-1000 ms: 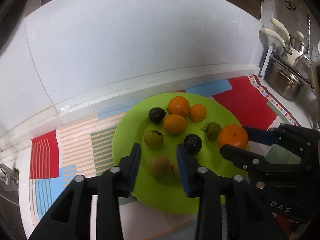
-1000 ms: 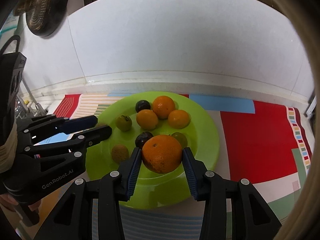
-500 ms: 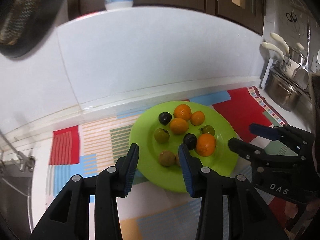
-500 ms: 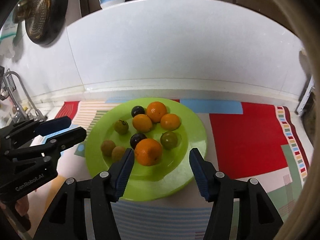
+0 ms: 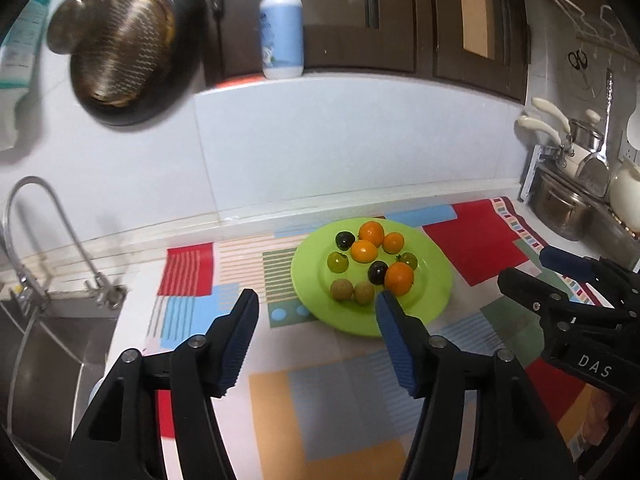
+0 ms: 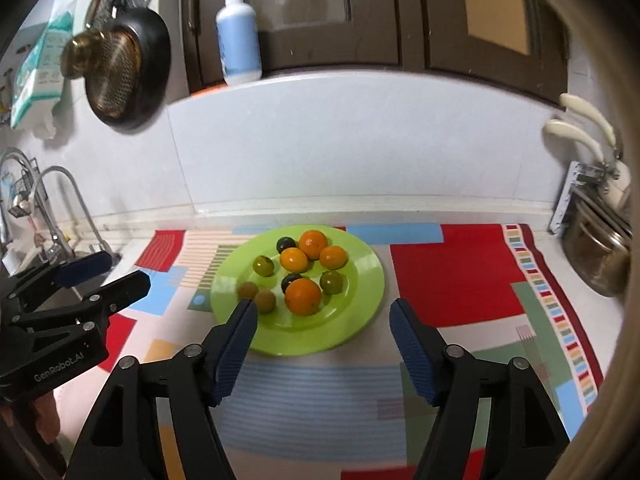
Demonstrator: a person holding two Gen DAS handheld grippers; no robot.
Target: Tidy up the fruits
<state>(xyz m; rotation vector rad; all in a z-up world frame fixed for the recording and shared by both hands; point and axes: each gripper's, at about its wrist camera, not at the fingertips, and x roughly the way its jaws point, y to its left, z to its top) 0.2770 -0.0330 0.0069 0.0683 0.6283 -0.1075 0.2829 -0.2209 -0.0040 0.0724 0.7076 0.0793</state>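
The right gripper [image 6: 322, 328], now spread and empty like the left gripper [image 5: 316, 322], has released the big round orange [image 6: 303, 297] onto the round green plate [image 6: 360, 280] at frame centre and pulled back, so the sorting seems finished.

I'm seeing a patchwork mat [image 6: 460, 276] lying across the white surface [image 5: 344, 208], a blue soap bottle [image 5: 281, 36] standing on the ledge, a dark pan [image 6: 128, 68] hanging left, a faucet [image 5: 48, 232] arching over the sink [image 5: 48, 344], steel pots [image 5: 568, 208] sitting right.

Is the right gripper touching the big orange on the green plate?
Apart. The right wrist view shows the right gripper open and empty, with bare green plate between its fingertips and the big orange.
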